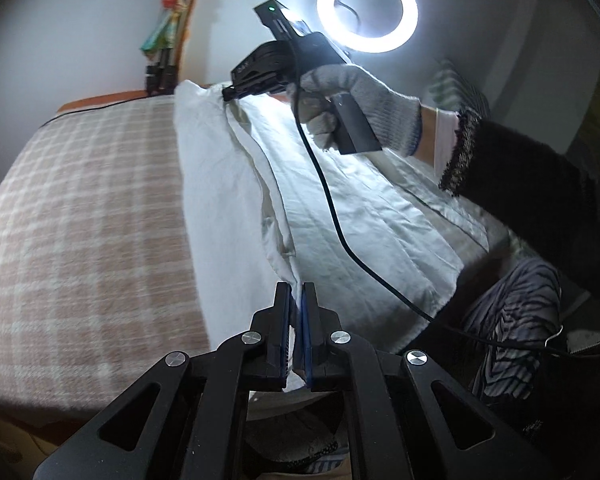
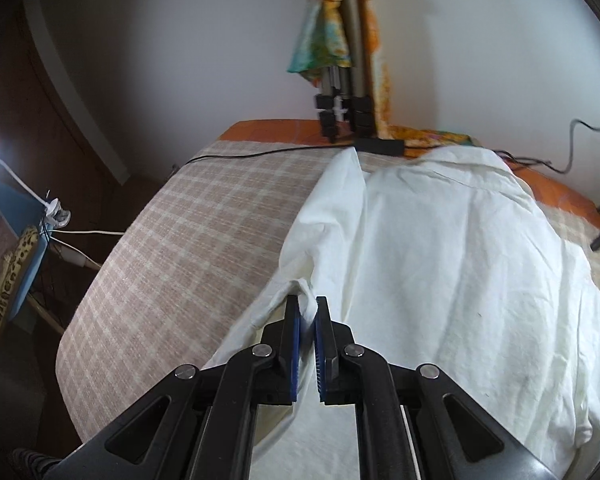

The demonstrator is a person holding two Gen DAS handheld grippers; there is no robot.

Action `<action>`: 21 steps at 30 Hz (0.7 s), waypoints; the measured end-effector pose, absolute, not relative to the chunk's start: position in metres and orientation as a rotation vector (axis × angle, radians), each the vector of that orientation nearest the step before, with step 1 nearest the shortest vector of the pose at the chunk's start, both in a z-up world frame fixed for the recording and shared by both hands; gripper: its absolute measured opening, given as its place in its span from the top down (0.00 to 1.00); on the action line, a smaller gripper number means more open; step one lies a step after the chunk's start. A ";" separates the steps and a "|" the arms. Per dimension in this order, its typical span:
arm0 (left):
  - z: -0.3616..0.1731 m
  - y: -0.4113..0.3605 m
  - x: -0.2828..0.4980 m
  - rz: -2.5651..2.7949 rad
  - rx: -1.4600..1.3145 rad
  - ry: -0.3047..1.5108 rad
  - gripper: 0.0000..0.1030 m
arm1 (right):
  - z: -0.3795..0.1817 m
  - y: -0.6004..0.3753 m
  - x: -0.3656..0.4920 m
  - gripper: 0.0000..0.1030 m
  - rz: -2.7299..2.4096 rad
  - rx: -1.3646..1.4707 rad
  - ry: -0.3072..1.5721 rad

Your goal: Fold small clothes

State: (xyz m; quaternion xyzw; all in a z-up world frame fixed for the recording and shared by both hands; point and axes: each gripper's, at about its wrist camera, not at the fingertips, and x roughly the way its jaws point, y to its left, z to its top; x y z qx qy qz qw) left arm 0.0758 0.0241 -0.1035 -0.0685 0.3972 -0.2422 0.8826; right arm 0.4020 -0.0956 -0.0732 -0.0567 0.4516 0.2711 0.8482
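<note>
Left wrist view: the left hand-held gripper (image 1: 296,292) pinches an edge of the white shirt (image 1: 228,208); ahead, the right hand-held gripper (image 1: 230,94), in a gloved hand (image 1: 352,104), is clamped on the far edge; the shirt lies ahead of both on a checked blanket (image 1: 80,220) over the bed; uneven pulling could slip thin cloth from either grip; a ring light (image 1: 367,8) glares against the plain wall.
</note>
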 end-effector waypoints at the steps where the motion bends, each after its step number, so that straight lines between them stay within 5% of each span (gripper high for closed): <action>1: -0.106 0.017 0.077 -0.517 -0.129 0.836 0.96 | -0.075 -0.102 0.402 0.96 0.564 -0.121 0.959; 10: -0.130 -0.039 0.087 -0.572 0.007 0.916 0.96 | -0.101 -0.140 0.410 0.94 0.525 -0.122 1.019; 14: -0.139 -0.050 0.089 -0.606 0.053 0.961 0.94 | -0.106 -0.153 0.412 0.72 0.494 -0.139 1.052; 16: -0.138 -0.047 0.085 -0.637 0.054 0.979 0.83 | -0.104 -0.160 0.411 0.71 0.466 -0.158 1.049; 21: -0.124 -0.026 0.065 -0.727 -0.047 0.950 0.82 | -0.085 -0.163 0.392 0.68 0.401 -0.249 0.952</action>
